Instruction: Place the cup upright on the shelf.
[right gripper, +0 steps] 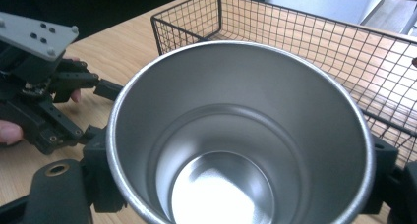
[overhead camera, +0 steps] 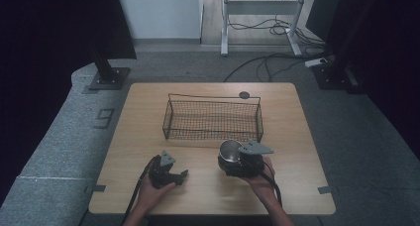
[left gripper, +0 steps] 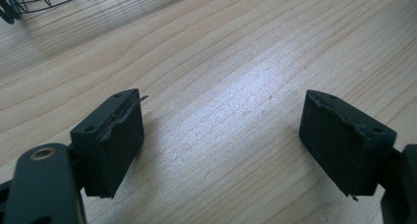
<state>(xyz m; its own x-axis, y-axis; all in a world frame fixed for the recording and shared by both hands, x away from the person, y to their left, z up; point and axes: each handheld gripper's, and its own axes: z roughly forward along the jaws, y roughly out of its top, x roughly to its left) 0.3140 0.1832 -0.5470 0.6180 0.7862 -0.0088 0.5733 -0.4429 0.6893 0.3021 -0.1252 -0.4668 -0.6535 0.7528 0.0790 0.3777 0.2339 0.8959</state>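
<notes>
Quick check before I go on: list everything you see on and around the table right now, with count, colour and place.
Metal cup: one, silver, empty, clamped between the right gripper's jaws just in front of the basket.
Wire basket: one, black mesh, empty, at the table's far middle.
Table: one, light wood.
Round disc: one, dark, on the table's far edge behind the basket.
Cables: several, dark, on the floor beyond the table.
Left gripper: one, black, jaws wide apart over bare wood, holding nothing.
Right gripper: one, black, holding the cup.

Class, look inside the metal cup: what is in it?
The metal cup holds nothing: its bare, shiny bottom shows. The right tool grips it beside the wire basket; the table beneath it is covered.
</notes>
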